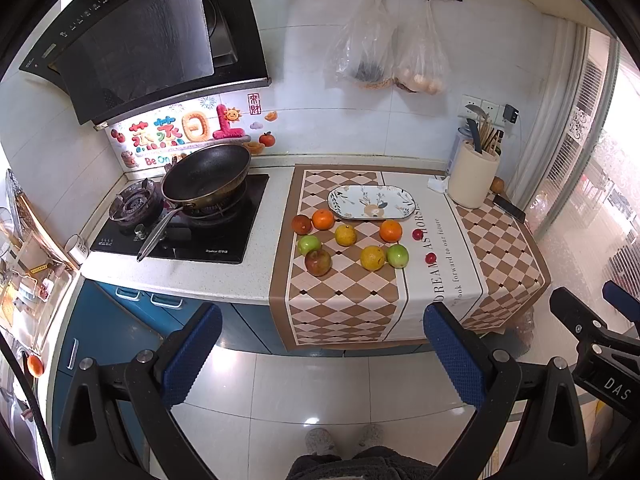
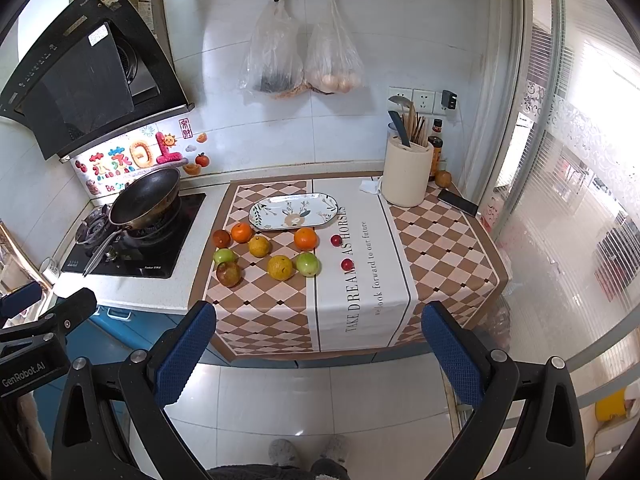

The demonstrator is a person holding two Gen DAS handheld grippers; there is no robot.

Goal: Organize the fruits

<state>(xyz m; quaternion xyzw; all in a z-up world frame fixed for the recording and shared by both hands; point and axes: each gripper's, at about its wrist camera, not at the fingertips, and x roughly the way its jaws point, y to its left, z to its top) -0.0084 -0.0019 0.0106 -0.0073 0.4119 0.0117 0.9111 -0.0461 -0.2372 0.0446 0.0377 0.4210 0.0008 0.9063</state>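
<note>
Several loose fruits lie on a checkered cloth [image 1: 344, 304] on the counter: oranges [image 1: 391, 231], yellow citrus [image 1: 372, 258], green apples [image 1: 397, 256], a red apple [image 1: 318, 262] and two small red fruits [image 1: 430, 258]. An empty oval patterned plate [image 1: 372, 201] sits just behind them. The same fruits [image 2: 280, 267] and plate [image 2: 294, 211] show in the right wrist view. My left gripper [image 1: 320, 354] is open and empty, held back from the counter above the floor. My right gripper [image 2: 318, 350] is also open and empty, beside the left one.
A gas stove with a black wok [image 1: 206, 176] stands left of the cloth. A cream utensil holder [image 1: 472, 174], bottles and a black phone [image 1: 509, 208] are at the back right. Two plastic bags [image 1: 384, 52] hang on the wall. Blue cabinets are below the counter.
</note>
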